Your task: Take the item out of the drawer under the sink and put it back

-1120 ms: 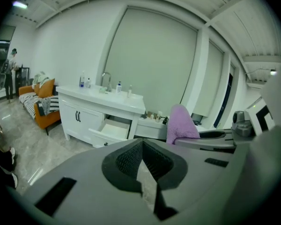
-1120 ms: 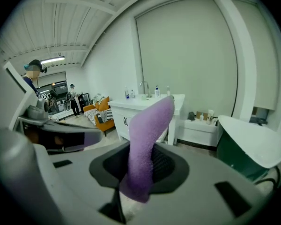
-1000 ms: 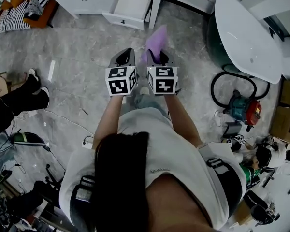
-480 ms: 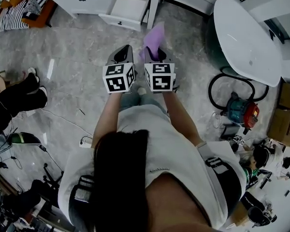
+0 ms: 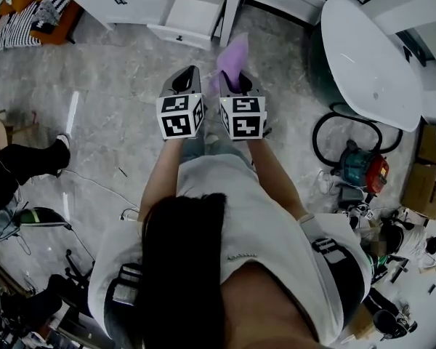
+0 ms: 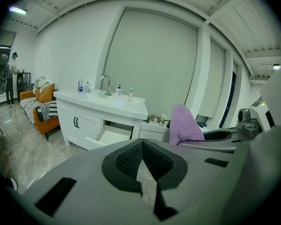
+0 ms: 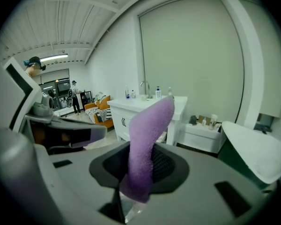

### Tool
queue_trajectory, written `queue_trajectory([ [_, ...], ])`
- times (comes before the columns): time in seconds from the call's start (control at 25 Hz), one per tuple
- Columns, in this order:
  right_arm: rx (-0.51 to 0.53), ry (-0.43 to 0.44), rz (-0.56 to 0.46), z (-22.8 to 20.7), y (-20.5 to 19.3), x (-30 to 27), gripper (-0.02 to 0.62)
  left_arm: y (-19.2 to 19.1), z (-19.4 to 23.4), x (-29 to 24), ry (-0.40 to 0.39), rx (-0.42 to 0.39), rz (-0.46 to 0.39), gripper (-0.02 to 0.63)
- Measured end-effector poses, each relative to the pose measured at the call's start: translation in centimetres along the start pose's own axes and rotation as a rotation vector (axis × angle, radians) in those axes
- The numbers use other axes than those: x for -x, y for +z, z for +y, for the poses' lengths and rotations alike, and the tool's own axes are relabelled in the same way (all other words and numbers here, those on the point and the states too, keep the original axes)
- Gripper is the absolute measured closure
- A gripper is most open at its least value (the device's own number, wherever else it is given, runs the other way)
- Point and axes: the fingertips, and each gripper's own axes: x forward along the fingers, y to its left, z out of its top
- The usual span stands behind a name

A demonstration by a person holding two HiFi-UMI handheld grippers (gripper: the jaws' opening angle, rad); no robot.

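Observation:
My right gripper (image 5: 235,84) is shut on a folded purple towel (image 5: 233,59), which sticks up and forward out of its jaws (image 7: 147,139). My left gripper (image 5: 183,83) is beside it on the left, shut, with nothing between its pads (image 6: 140,161). Both are held out at waist height, a step or two back from the white sink cabinet (image 5: 127,2). Its drawer (image 5: 189,14) stands pulled open and looks white and bare inside; it also shows in the left gripper view (image 6: 110,137).
A white bathtub (image 5: 370,57) is at the right, with a low white shelf of bottles (image 7: 203,134) between it and the cabinet. A vacuum cleaner and hose (image 5: 360,158) lie on the floor right. An orange sofa (image 5: 29,13) is far left. A seated person's legs (image 5: 22,155) are at left.
Both grippers and the towel have held their pose. The view has shifted slightly, and the seated person's legs at left have drawn back.

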Motion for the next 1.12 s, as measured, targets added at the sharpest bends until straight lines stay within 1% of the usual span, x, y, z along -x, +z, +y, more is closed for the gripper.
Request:
queue_trajectory([
  [0.28,-0.005,-0.025,-0.002,-0.4,1.1,-2.8,0.482,0.9,2.2,-2.5,-0.014,-0.014,0.004,0.603],
  [0.48,0.0,-0.026,0.001,-0.4,2.7,-5.6,0.482,2.6,3.9,-5.1,-0.022,-0.016,0.009,0.603],
  [0.68,0.001,-0.03,0.01,-0.8,4.8,-9.5,0.482,4.3,6.1,-8.4,-0.04,-0.008,0.017,0.603],
  [0.84,-0.014,-0.047,0.027,-1.3,6.5,-12.5,0.482,5.6,7.9,-10.9,-0.05,-0.017,0.04,0.603],
  [1.12,-0.031,-0.056,0.069,-0.9,8.3,-17.6,0.482,7.7,11.5,-14.5,-0.068,-0.017,0.067,0.603],
])
